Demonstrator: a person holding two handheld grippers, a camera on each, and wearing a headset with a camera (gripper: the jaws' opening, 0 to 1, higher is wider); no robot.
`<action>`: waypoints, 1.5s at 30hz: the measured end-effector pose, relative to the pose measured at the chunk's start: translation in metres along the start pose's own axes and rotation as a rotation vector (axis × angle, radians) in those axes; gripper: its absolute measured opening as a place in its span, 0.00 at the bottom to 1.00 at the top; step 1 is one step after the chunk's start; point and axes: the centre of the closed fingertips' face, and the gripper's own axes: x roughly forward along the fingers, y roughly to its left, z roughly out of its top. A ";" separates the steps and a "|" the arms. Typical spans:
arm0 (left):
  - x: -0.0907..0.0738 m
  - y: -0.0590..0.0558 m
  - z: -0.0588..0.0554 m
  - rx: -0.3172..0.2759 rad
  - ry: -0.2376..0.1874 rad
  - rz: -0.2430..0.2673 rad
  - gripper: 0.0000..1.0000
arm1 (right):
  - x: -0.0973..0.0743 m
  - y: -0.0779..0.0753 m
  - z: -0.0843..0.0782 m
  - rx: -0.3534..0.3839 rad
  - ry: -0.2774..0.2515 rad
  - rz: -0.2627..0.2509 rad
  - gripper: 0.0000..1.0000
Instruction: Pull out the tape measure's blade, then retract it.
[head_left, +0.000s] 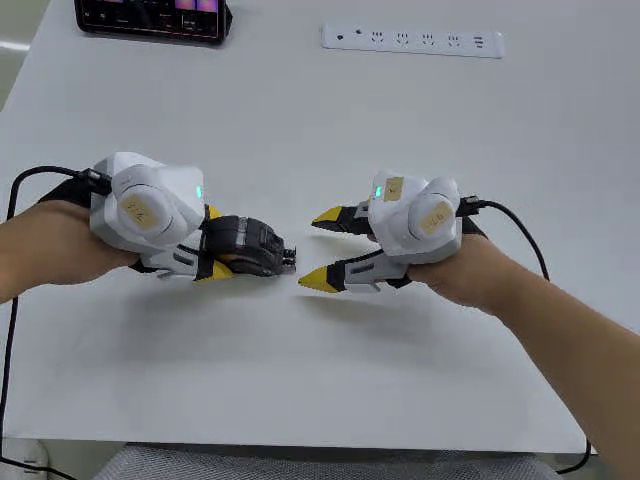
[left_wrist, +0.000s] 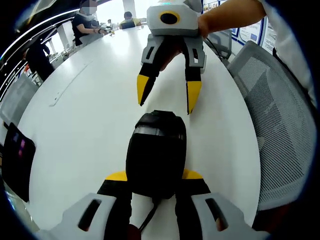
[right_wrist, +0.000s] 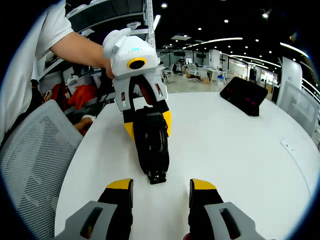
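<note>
The black tape measure (head_left: 245, 246) rests on the white table (head_left: 300, 110), held between the yellow-tipped jaws of my left gripper (head_left: 213, 242), which is shut on its case. Its blade is fully in, and the small end hook (head_left: 290, 258) points right. In the left gripper view the case (left_wrist: 156, 152) fills the space between my jaws. My right gripper (head_left: 325, 250) stands open just right of the hook, jaws spread and empty, a short gap away. The right gripper view has the tape measure (right_wrist: 151, 140) and its hook (right_wrist: 157, 177) just ahead of my open gripper (right_wrist: 162, 187).
A white power strip (head_left: 412, 40) lies at the back of the table and a dark tablet (head_left: 152, 17) at the back left. Black cables trail from both grippers. A grey mesh chair (left_wrist: 280, 130) stands beside the table; people sit far off.
</note>
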 end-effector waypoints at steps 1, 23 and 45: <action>0.000 0.000 0.000 0.000 0.001 -0.001 0.28 | 0.001 0.001 0.000 -0.002 0.000 0.003 0.41; 0.001 0.000 0.001 -0.008 0.010 0.004 0.28 | 0.018 0.003 -0.002 -0.057 0.001 0.033 0.22; 0.000 0.000 0.000 -0.008 0.009 0.005 0.28 | 0.026 0.004 -0.003 -0.080 0.003 0.057 0.13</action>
